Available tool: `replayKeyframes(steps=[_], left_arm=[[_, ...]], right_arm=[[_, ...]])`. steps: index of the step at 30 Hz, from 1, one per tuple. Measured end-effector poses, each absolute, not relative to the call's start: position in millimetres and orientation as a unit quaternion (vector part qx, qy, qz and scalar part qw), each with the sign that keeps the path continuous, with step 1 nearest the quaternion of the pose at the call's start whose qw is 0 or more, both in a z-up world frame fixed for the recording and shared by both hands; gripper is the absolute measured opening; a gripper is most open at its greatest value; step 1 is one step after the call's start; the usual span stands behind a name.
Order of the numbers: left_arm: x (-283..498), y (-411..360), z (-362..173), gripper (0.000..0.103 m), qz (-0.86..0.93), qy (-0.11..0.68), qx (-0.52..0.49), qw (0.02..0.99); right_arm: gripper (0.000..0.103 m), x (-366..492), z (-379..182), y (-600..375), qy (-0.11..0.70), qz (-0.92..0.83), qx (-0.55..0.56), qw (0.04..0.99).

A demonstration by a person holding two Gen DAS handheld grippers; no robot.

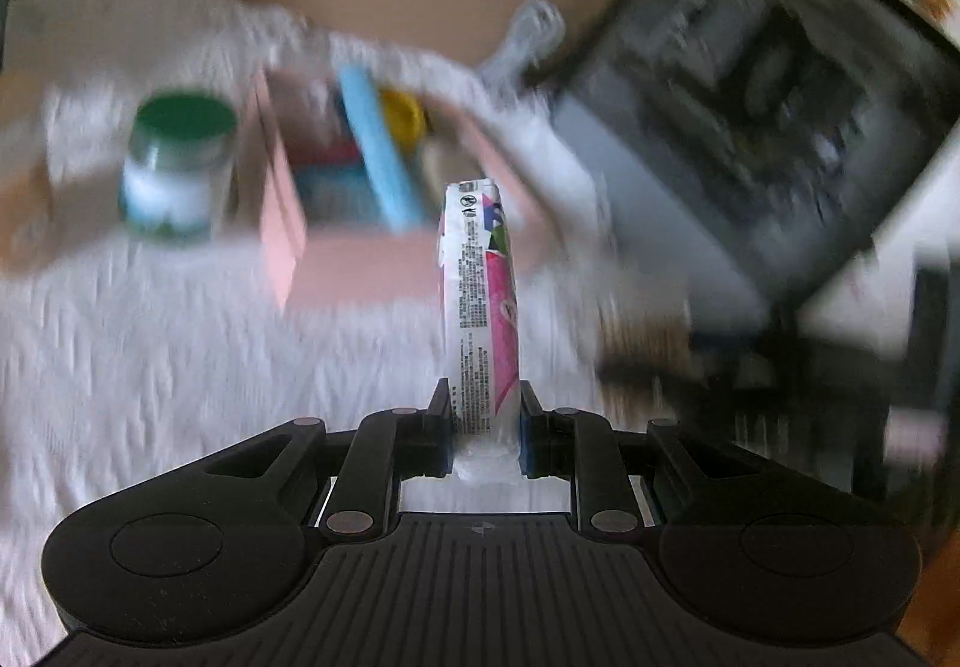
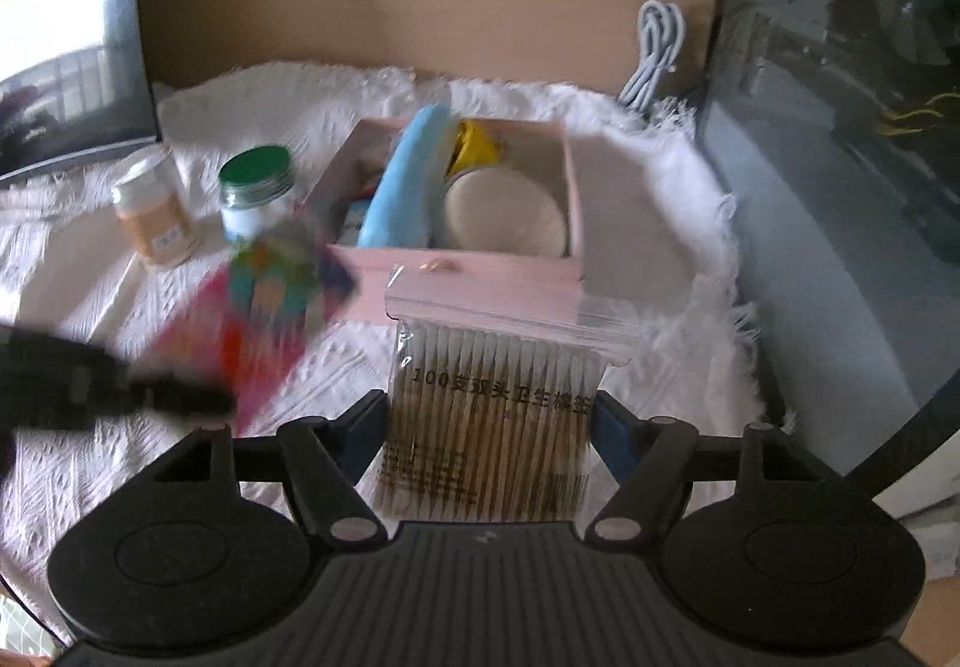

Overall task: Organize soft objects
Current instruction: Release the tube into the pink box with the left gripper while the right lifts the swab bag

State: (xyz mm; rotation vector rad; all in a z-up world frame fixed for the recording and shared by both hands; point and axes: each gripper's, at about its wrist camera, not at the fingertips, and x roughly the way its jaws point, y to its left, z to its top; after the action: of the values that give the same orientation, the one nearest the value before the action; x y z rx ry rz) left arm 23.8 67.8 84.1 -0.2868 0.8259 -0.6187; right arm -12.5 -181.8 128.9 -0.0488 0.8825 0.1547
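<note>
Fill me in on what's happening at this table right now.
A person is sorting small items into a pink box on a white cloth, with a gripper in each hand. The left gripper is clamped on a pink packet, held upright in front of the box. The right gripper grips a bag of cotton swabs, also short of the box. Two jars stand beside it.

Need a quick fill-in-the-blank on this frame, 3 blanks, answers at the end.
1. The right gripper is shut on a clear zip bag of ____.
2. The left gripper holds a pink printed packet, and behind it stands a jar with a ____ lid.
3. The long light-blue item sits inside the ____ box.

Answers: cotton swabs; green; pink
</note>
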Motion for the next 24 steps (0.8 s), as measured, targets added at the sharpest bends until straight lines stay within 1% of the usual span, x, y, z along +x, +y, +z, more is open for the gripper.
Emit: replayKeyframes(steps=[2, 4, 6, 9, 11, 13, 15, 17, 20, 24], left_arm=[[48.6, 60.3, 98.9, 0.022, -0.285, 0.375, -0.161, 0.867], [71.4, 52.6, 111.7, 0.022, -0.270, 0.348, -0.168, 0.882], [97.0, 45.2, 116.7, 0.022, -0.250, 0.334, -0.190, 0.889], [141.2, 33.8, 99.9, 0.024, -0.249, 0.358, -0.251, 0.865], [165.0, 21.9, 78.4, 0.025, -0.222, 0.383, -0.243, 0.863], [178.6, 12.4, 56.4, 0.028, -0.175, 0.409, -0.213, 0.870], [177.9, 9.8, 45.5, 0.030, -0.175, 0.406, -0.201, 0.874], [169.9, 11.4, 47.3, 0.028, -0.169, 0.400, -0.198, 0.879], [158.2, 10.4, 62.8, 0.027, -0.158, 0.379, -0.168, 0.896], [140.7, 15.0, 85.8, 0.030, -0.177, 0.363, -0.154, 0.902]], right_arm=[[0.072, -9.8, 131.6, -189.4, 0.419, 0.087, -0.025, 0.903], [0.072, -9.3, 136.9, -196.4, 0.395, 0.098, -0.032, 0.913], [0.072, -5.1, 139.0, -204.5, 0.389, 0.098, -0.026, 0.916], [0.072, 0.5, 137.7, -213.0, 0.399, 0.104, -0.012, 0.911], [0.072, -0.2, 135.3, -215.6, 0.396, 0.109, -0.026, 0.911], [0.072, 0.5, 132.2, -220.6, 0.403, 0.108, -0.028, 0.908], [0.072, 3.8, 127.7, -225.5, 0.412, 0.108, -0.023, 0.904], [0.072, 5.6, 123.8, -229.7, 0.418, 0.104, -0.022, 0.902], [0.072, 10.8, 119.2, -234.3, 0.428, 0.101, -0.016, 0.898], [0.072, 14.8, 121.1, -232.2, 0.423, 0.107, -0.013, 0.900]])
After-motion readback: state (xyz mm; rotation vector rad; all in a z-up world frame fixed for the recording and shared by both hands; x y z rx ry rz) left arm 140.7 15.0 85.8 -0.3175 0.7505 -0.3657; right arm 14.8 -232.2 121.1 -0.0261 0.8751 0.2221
